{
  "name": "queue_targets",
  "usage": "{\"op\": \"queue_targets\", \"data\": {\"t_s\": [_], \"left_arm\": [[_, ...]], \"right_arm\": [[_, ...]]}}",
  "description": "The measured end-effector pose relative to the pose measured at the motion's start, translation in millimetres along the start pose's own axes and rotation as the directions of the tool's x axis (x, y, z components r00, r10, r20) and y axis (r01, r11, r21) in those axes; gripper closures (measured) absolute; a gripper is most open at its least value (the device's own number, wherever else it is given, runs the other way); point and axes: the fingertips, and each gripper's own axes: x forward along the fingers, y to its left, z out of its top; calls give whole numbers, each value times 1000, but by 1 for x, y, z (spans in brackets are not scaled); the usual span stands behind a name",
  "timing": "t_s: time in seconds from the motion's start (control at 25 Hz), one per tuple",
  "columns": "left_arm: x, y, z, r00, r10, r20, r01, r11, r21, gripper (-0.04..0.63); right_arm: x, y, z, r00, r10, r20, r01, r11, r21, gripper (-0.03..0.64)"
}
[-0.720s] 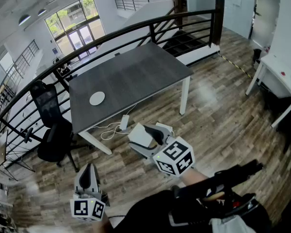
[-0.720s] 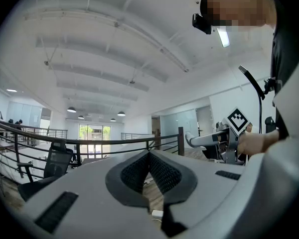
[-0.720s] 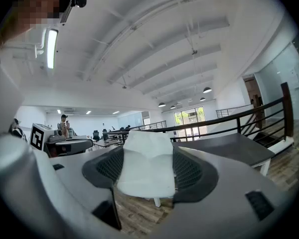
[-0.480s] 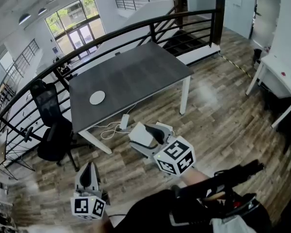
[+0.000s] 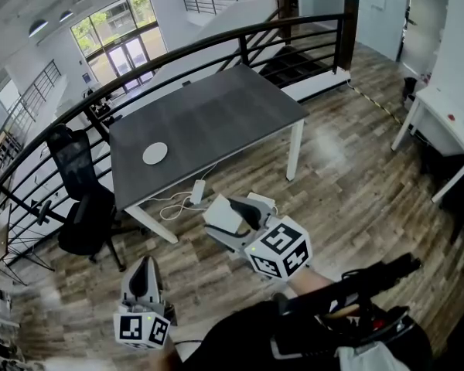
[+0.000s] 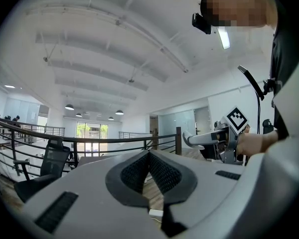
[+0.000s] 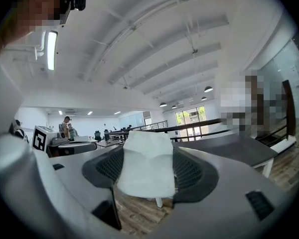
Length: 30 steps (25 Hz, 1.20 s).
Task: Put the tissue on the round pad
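The round white pad (image 5: 155, 154) lies near the left end of the dark grey table (image 5: 216, 114), well ahead of both grippers. My right gripper (image 5: 236, 212) hovers over the wooden floor in front of the table, shut on a white tissue pack (image 5: 223, 217). In the right gripper view the tissue pack (image 7: 147, 166) fills the gap between the black pads (image 7: 189, 171). My left gripper (image 5: 144, 271) is lower left, shut with nothing in it; in the left gripper view its pads (image 6: 162, 173) meet at the tips.
A black office chair (image 5: 79, 199) stands left of the table. A black railing (image 5: 240, 41) curves behind the table. A white power strip with cable (image 5: 196, 195) lies on the floor under the table's front edge. Another white table (image 5: 447, 118) is at the far right.
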Motion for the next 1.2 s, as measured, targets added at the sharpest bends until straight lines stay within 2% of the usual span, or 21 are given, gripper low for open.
{"op": "queue_targets", "data": {"t_s": [0.12, 0.32, 0.56, 0.92, 1.2], "left_arm": [[0, 0, -2, 999, -30, -18, 30, 1000, 1, 591], [-6, 20, 1, 1000, -4, -8, 4, 1000, -16, 591], [-14, 32, 7, 998, -61, 28, 62, 997, -35, 591], [-22, 49, -2, 990, -141, 27, 141, 990, -20, 591], [-30, 67, -11, 989, -144, 43, 146, 988, -58, 591]], "right_arm": [[3, 7, 3, 1000, 6, 7, -6, 1000, -21, 302], [9, 12, 6, 1000, -10, 20, 10, 1000, 11, 302], [16, 24, 8, 999, -46, 25, 46, 999, 6, 302], [27, 53, 1, 996, -84, 26, 85, 996, -11, 302], [40, 71, -3, 997, -78, 19, 78, 997, -2, 302]]}}
